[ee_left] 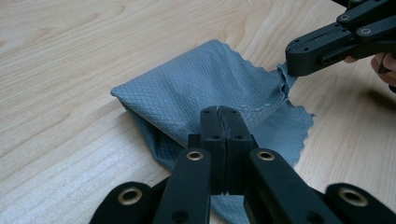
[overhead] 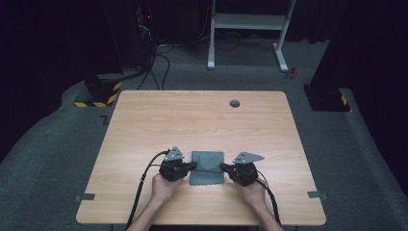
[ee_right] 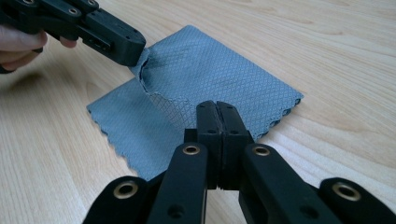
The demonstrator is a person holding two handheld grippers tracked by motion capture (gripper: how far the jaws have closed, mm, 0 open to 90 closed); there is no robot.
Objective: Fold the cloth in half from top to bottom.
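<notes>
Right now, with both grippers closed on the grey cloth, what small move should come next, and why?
Probably lift both together and carry the pinched edge across. The left gripper and right gripper each pinch the upper layer of the cloth, which is raised at the pinches while the lower layer lies flat on the table.

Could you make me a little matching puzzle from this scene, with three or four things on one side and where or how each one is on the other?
Things:
1. grey cloth
2. left gripper
3. right gripper
4. round grommet

States or places:
A. set in the table near its far edge
B. shut on the cloth's right edge
C. lying between the two grippers
D. shut on the cloth's left edge

Pairs: 1-C, 2-D, 3-B, 4-A
</notes>
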